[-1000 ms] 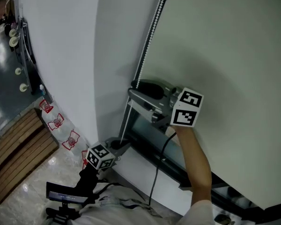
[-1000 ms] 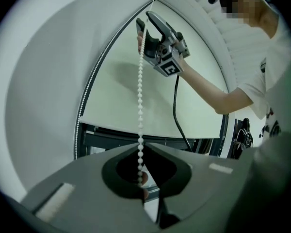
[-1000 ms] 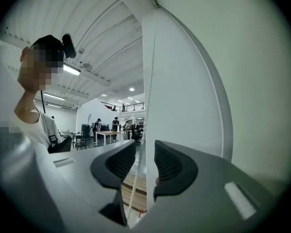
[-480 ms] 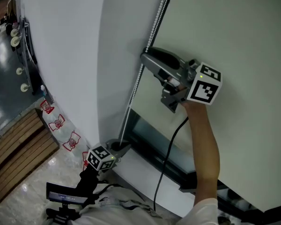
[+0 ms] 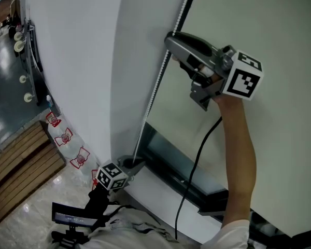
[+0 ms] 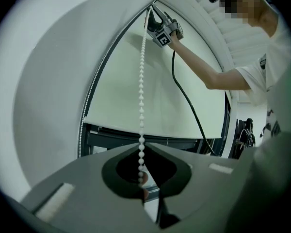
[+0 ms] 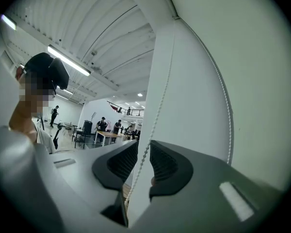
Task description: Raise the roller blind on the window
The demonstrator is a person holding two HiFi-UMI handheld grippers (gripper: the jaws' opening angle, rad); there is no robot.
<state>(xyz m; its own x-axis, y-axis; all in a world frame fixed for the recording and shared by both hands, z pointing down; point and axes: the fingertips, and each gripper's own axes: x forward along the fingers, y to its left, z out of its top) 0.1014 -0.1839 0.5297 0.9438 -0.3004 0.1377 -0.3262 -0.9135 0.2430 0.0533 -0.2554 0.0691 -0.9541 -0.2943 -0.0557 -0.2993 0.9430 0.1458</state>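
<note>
A white wall (image 5: 78,61) flanks the pale blind (image 5: 290,139), which covers most of the window (image 5: 166,157) — only a dark strip shows under its bottom edge. The bead chain (image 5: 154,90) runs down the blind's left side. High up, the right gripper (image 7: 144,143) has just been closing its jaws around the chain, pads not yet touching it — low down, the left gripper (image 6: 142,143) pinches it tight.

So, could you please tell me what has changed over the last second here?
The right gripper has climbed along the bead chain, from beside the roller blind's bottom edge to well above it. Its jaws have just been closing, with the chain between them but not yet pinched. The left gripper stayed low, shut on the chain; the blind looks unmoved.
</note>
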